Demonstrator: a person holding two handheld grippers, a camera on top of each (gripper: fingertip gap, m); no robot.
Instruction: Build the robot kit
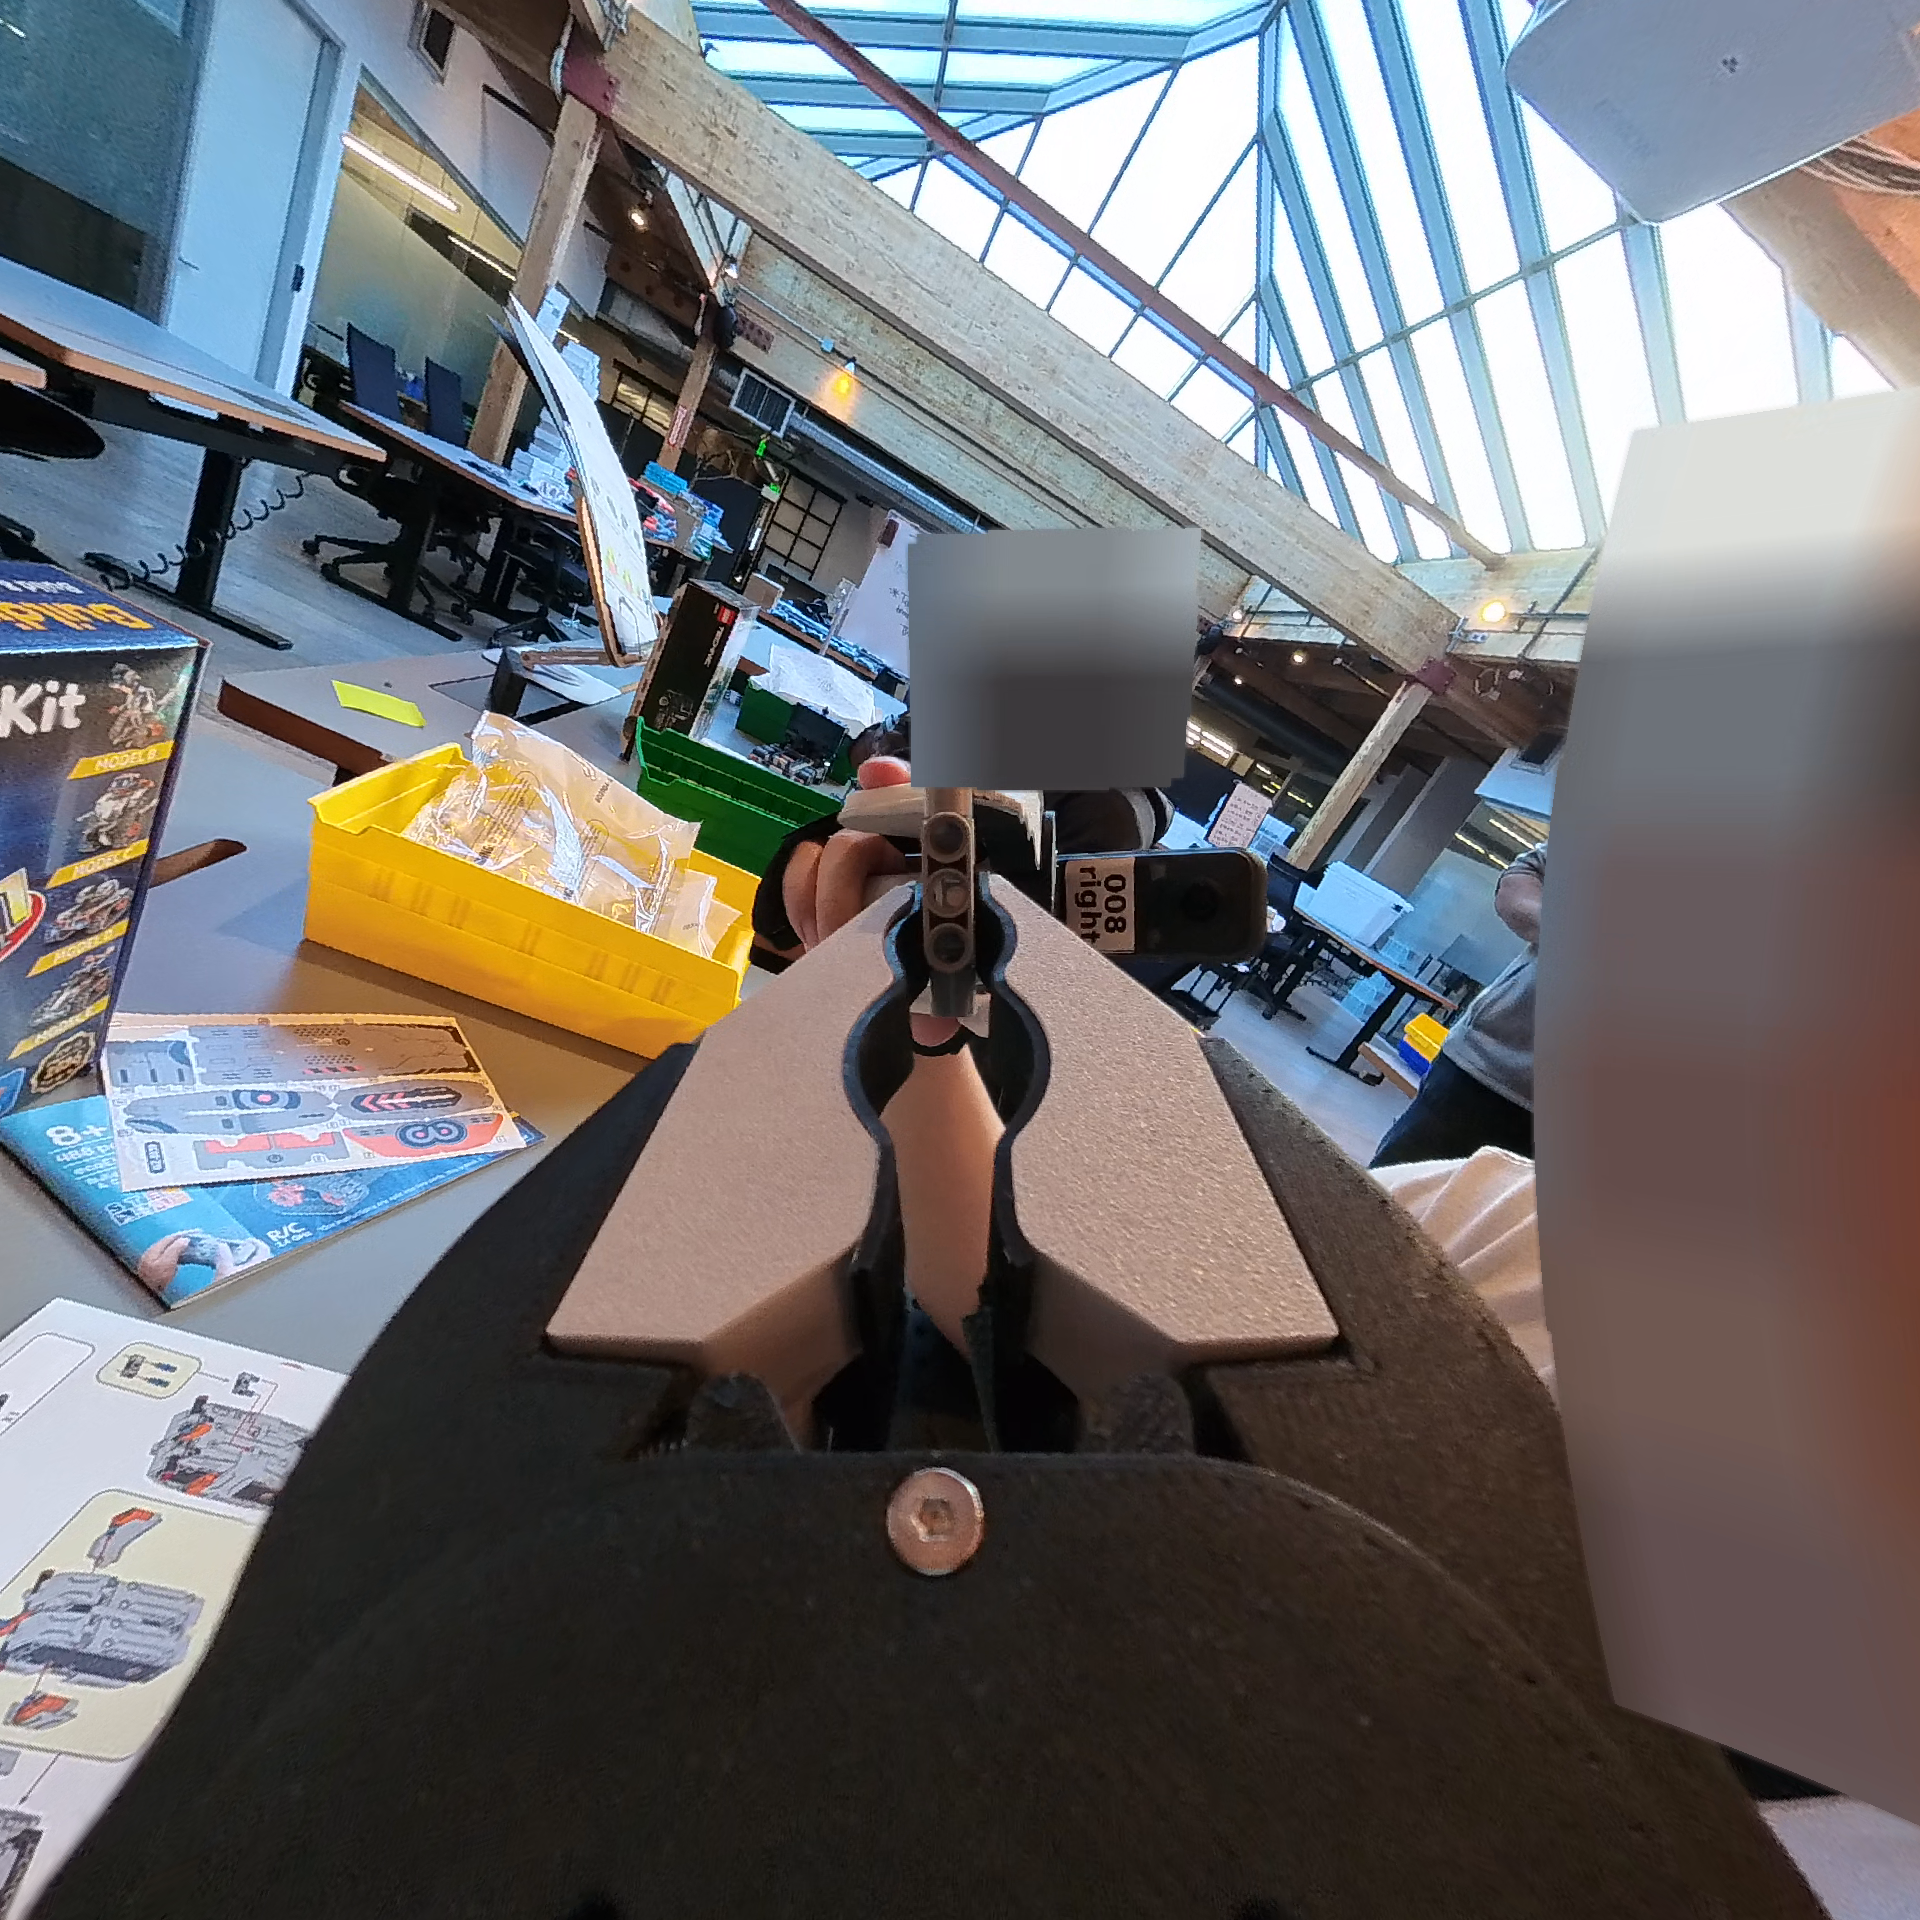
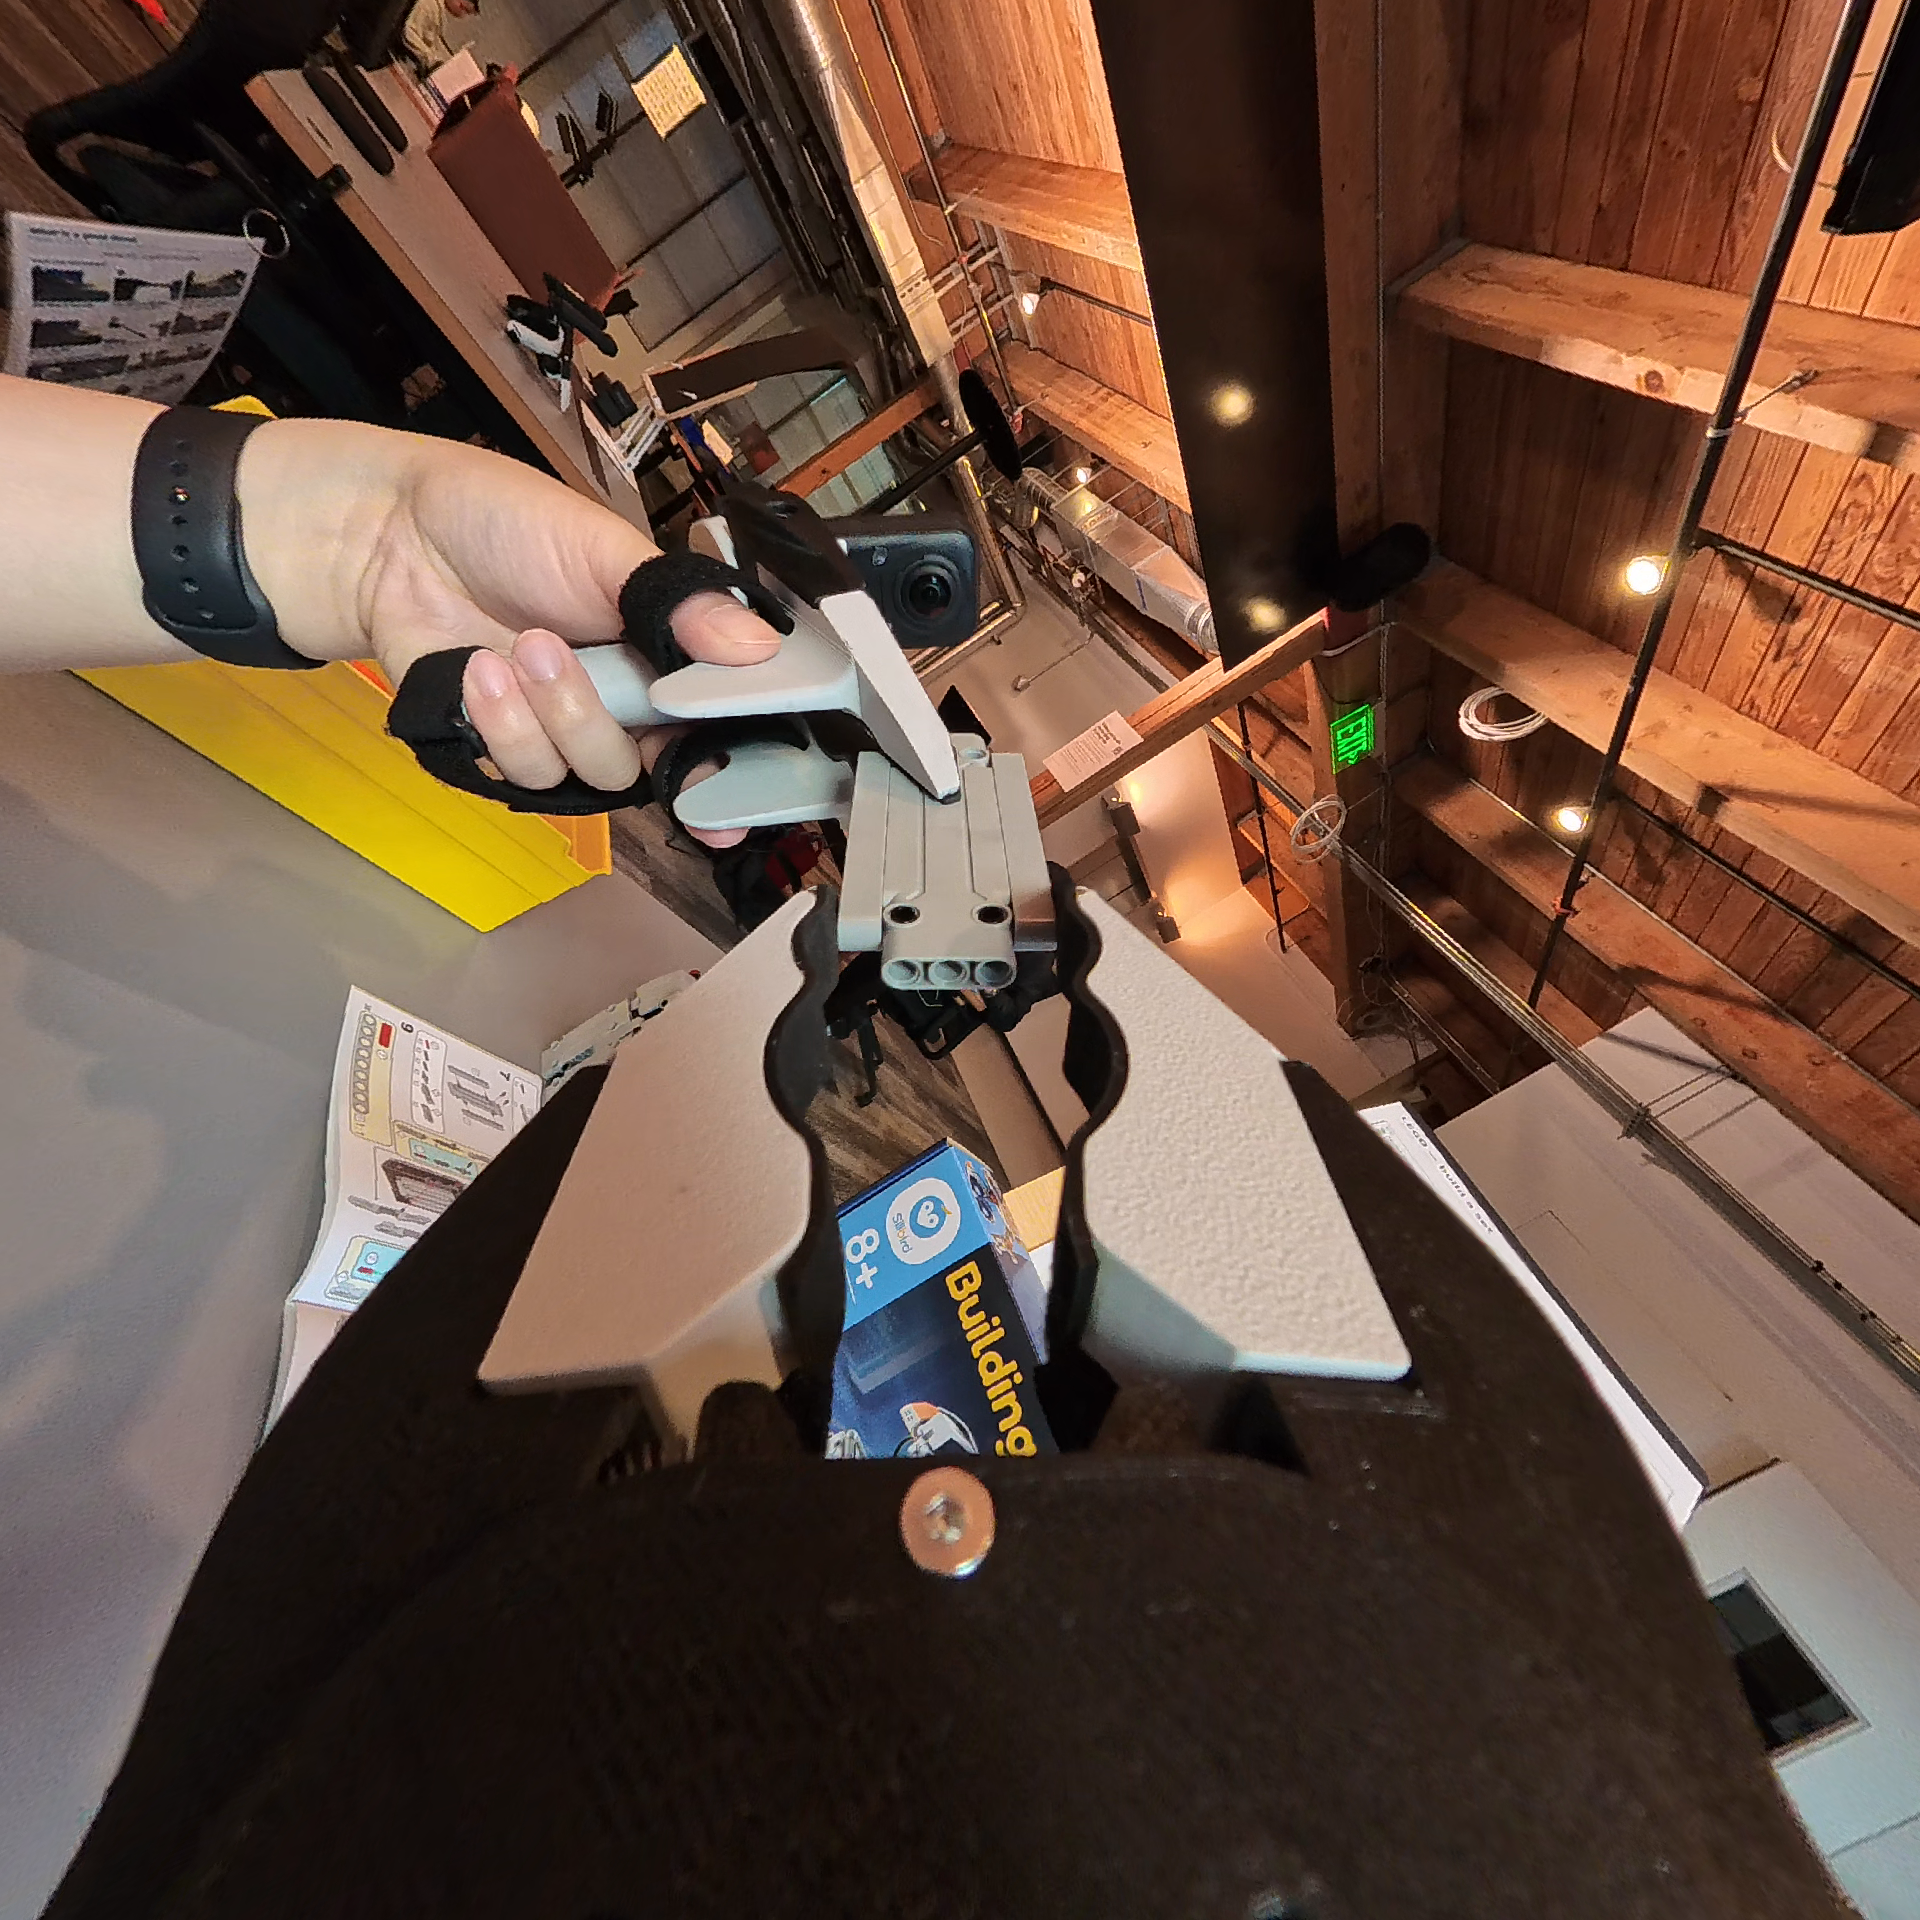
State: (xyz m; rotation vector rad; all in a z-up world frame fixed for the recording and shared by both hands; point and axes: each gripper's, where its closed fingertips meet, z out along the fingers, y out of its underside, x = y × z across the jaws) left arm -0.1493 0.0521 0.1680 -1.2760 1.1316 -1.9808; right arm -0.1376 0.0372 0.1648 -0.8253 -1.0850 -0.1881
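Note:
My left gripper (image 1: 948,902) is shut on a small dark grey beam (image 1: 948,920) with three holes, held upright at the fingertips and raised above the table. Just beyond it is the other hand with the right gripper's camera (image 1: 1164,902). My right gripper (image 2: 945,914) is shut on a light grey ribbed panel piece (image 2: 935,852), gripped by its sides, with three round holes facing me. In the right wrist view the left gripper (image 2: 940,774), held by a hand with a black wristband (image 2: 197,530), touches the panel's far end with its tips.
On the grey table (image 1: 239,935) stand a yellow bin (image 1: 499,935) with clear plastic bags, a green bin (image 1: 727,779), a blue kit box (image 1: 73,831), a sticker sheet (image 1: 291,1091) and open instruction pages (image 1: 114,1507). A person stands at the far right (image 1: 1496,1018).

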